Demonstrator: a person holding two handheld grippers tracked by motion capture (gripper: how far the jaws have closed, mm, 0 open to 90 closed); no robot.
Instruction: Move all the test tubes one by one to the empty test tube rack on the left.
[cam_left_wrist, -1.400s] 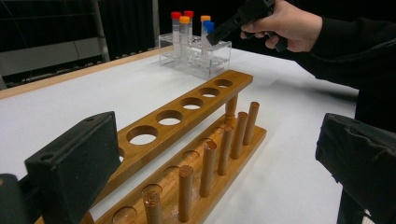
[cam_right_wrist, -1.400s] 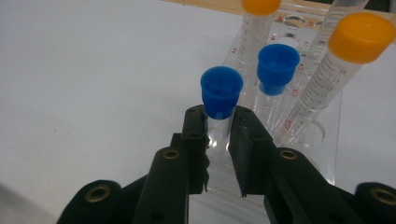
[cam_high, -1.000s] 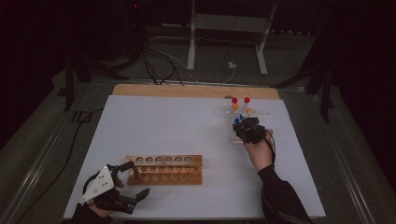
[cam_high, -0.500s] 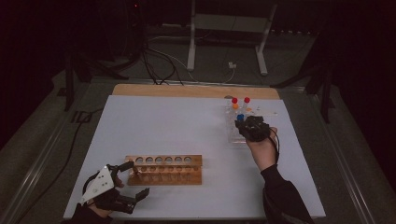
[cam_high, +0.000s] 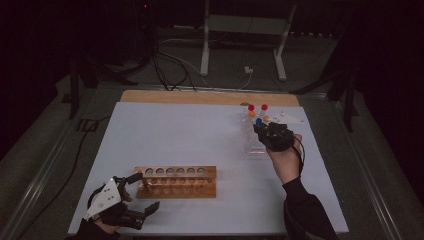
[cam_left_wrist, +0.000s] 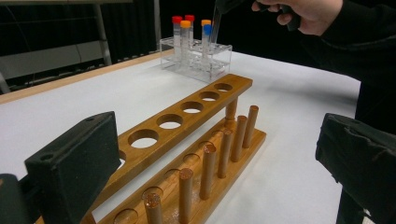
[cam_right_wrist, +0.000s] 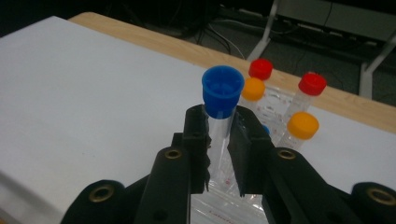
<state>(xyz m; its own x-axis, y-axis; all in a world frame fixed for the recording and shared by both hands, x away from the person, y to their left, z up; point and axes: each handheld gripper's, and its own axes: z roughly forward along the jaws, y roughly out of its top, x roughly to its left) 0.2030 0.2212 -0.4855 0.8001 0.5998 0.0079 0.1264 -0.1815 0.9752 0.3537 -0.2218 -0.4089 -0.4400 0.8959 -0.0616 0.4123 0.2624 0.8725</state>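
Right gripper (cam_right_wrist: 219, 140) pinching clear plastic test tube with blue screw cap (cam_right_wrist: 222, 91) just under cap, holding it upright above clear acrylic tube rack (cam_left_wrist: 198, 58) at far right of white table (cam_high: 190, 130). Red- and orange-capped tubes (cam_right_wrist: 302, 126) standing in that rack. Left gripper (cam_high: 142, 192) resting spread, nothing between jaws, bracketing near end of wooden six-hole rack with pegs (cam_left_wrist: 196, 140). Tube judging as light, stiff, smooth-walled, likely slippery; cap lip acting as stop against sliding. Grip high on wall suiting it; squeezing hard risking cracking.
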